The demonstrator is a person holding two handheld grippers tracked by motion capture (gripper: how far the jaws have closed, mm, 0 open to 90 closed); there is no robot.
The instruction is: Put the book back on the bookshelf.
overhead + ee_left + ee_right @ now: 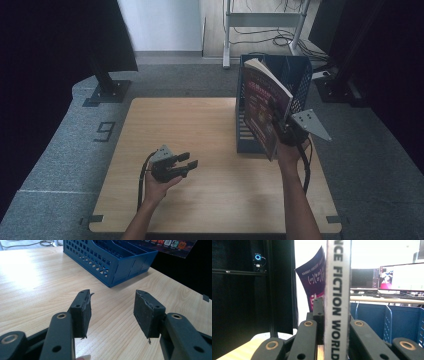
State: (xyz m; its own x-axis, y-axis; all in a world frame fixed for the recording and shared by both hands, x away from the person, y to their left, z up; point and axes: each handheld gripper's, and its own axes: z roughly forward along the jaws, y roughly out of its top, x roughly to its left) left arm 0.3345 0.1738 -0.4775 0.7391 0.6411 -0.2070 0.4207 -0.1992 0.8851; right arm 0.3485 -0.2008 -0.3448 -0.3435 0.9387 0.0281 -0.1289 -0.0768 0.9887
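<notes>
On the left of the high view, the left gripper rests low over the wooden desk, held in the person's left hand, with its cable looping back along the forearm. Its fingers stand apart with nothing between them; in the left gripper view only bare desk shows in the gap, and the tips point toward the near corner of the blue file rack, which is well apart from them.

Toward the right, the blue file rack stands on the far right part of the desk, its slatted walls upright and its compartments open at the top.

At the front of the rack, the magazine is held upright and slightly tilted, its dark red cover facing left and its pale pages showing at the top edge. Its lower edge hangs just off the front of the rack, above the desk.

Farthest right, the right gripper clamps the magazine near its spine side, the grey three-cornered plate jutting out to the right. In the right gripper view the fingers are closed on the white spine, which runs straight up between them with black lettering, while the purple cover curls away to the left.
</notes>
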